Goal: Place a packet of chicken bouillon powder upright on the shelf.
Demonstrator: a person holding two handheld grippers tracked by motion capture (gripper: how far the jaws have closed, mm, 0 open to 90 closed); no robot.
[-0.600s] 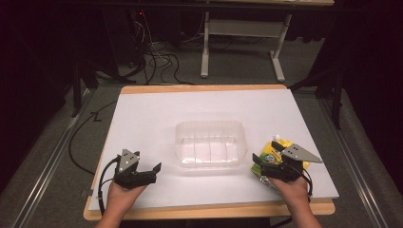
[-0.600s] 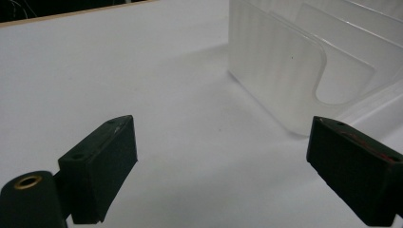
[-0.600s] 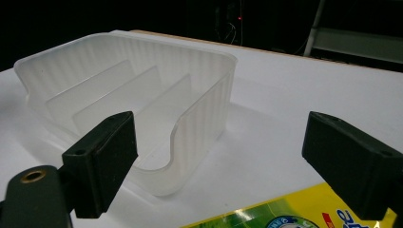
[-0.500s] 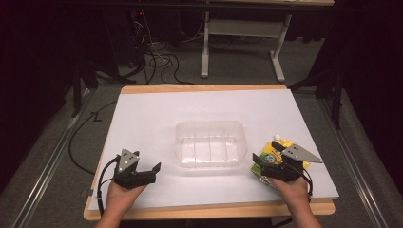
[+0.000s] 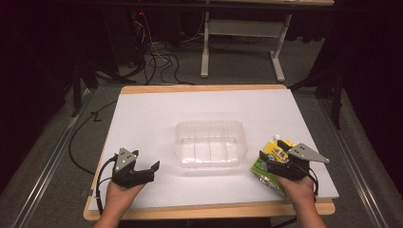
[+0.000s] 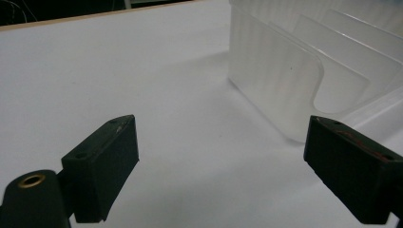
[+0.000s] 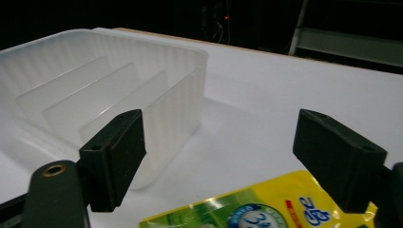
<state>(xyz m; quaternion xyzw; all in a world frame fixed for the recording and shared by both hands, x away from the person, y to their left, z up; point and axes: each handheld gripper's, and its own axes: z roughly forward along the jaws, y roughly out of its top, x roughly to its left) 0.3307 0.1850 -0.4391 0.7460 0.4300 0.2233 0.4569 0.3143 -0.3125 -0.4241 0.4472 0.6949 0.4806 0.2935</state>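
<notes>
The right gripper (image 5: 274, 159) has its fingers (image 7: 114, 156) spread wide, nothing pinched between them; they hang just over the yellow-green pouch (image 7: 266, 209), whose top edge lies below and between them. In the high view the pouch (image 5: 267, 167) lies flat on the counter (image 5: 157, 118), just beside the right end of the clear plastic bin (image 5: 211, 145), partly under the gripper. The left gripper (image 5: 142, 172) also has its fingers (image 6: 102, 166) spread, with only bare counter between them; it sits near the bin's left front corner, pointing toward the bin (image 6: 294, 76).

Taking the bin as the goal, the work looks barely begun. The bin's slots, set off by clear dividers, hold nothing, and the pouch is not yet gripped. What is left, by my reading: close the right fingers on the pouch, lift it, carry it over the bin's right wall and stand it in a slot.
</notes>
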